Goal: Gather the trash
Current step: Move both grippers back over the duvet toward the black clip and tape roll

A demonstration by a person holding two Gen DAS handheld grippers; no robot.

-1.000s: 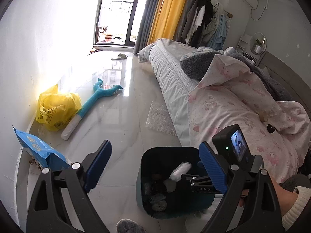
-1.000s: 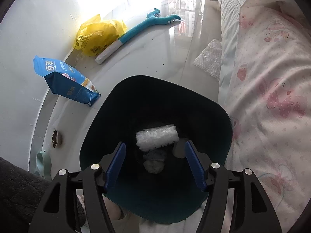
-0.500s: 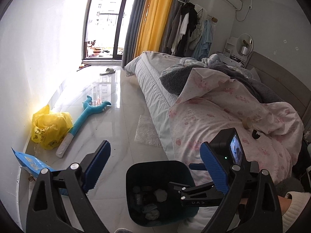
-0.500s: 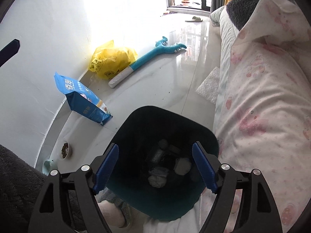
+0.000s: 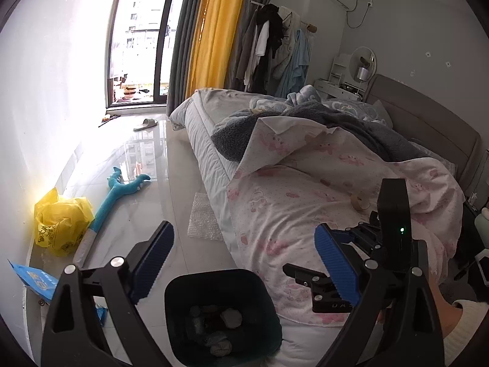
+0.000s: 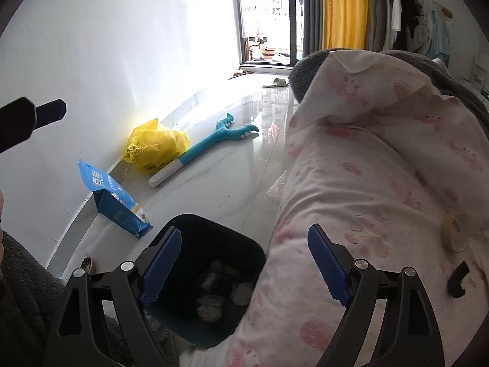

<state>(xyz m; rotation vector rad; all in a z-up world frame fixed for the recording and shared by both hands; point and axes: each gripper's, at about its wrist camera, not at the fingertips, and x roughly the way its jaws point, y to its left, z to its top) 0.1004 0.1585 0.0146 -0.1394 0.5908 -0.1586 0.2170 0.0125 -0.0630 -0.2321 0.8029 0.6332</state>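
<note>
Trash bin [image 5: 223, 315]: a dark blue-green bin with a square top and round corners. It stands on the shiny floor, right next to the near end of the bed.
Trash inside [image 6: 214, 293]: small crumpled bits, white and grey, lie at the bottom of the bin.
Left gripper [image 5: 244, 263]: its two blue pads are spread wide apart. It holds nothing. It is up above the bin.
Right gripper [image 6: 244, 269]: its blue pads are spread wide too, with nothing between them. It is above the bin and the edge of the bed.
Bed cover [image 6: 382, 183]: white with pink pictures. It hangs over the side of the bed, to the right of the bin.
Bubble wrap [image 5: 203, 217]: a clear bumpy sheet, flat on the floor by the bed, farther away than the bin.
Yellow bag [image 6: 154, 146]: crumpled, by the left wall.
Blue packet [image 6: 113, 198]: by the left wall, nearer than the yellow bag.
Blue toy [image 6: 207, 146]: long, lying on the floor just right of the yellow bag.
Tape roll [image 6: 455, 232]: lies on the bed cover, at the right.
</note>
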